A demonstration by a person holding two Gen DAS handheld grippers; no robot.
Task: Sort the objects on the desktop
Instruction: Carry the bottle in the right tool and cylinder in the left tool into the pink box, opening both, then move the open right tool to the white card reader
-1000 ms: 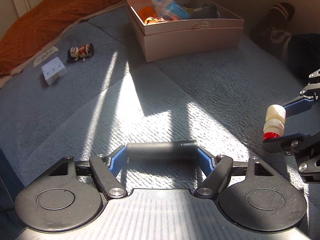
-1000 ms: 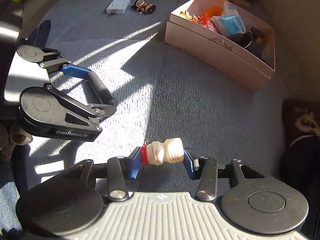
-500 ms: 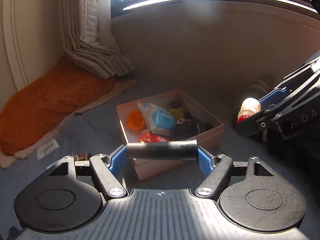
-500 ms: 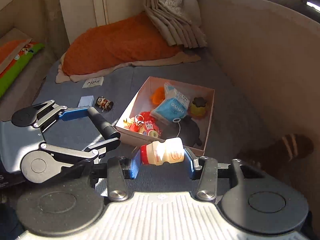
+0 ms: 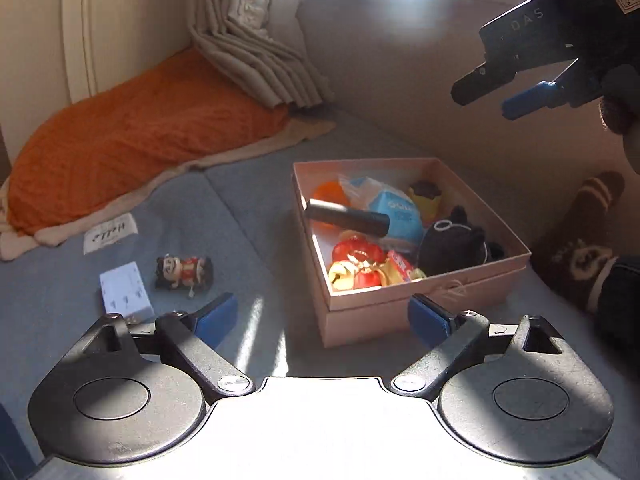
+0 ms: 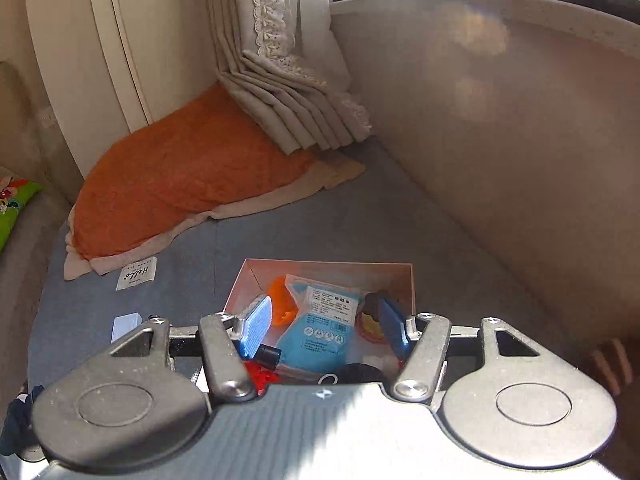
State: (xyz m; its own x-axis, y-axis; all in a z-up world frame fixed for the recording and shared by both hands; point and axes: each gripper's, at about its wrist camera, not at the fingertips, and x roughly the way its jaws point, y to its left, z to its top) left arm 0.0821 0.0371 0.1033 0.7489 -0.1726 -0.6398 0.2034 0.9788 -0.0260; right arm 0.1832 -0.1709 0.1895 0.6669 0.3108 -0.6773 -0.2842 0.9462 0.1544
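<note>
The pink box (image 5: 400, 308) holds a blue packet (image 5: 396, 210), red trinkets and a black plush toy (image 5: 448, 242). A black cylinder (image 5: 348, 218) lies across these things, free of any jaws. My left gripper (image 5: 323, 318) hangs before the box; its jaws are opening wide with nothing between them. My right gripper (image 6: 324, 332) hovers over the box (image 6: 412, 280); its jaws are opening too and hold nothing. In the left wrist view the right gripper (image 5: 484, 102) is at the upper right. A pale blob (image 6: 380, 360) by its right pad may be the small bottle; I cannot tell.
On the grey mat left of the box lie a small figurine (image 5: 184, 272), a white adapter (image 5: 126, 296) and a "Hello" card (image 5: 110, 234). An orange blanket (image 5: 132, 144) and curtains fill the far corner. A person's socked foot (image 5: 580, 248) rests right of the box by the wall.
Both grippers rose and swung toward the box. The left let go of the black cylinder, which now lies in the box. The right's jaws parted and the bottle left them.
</note>
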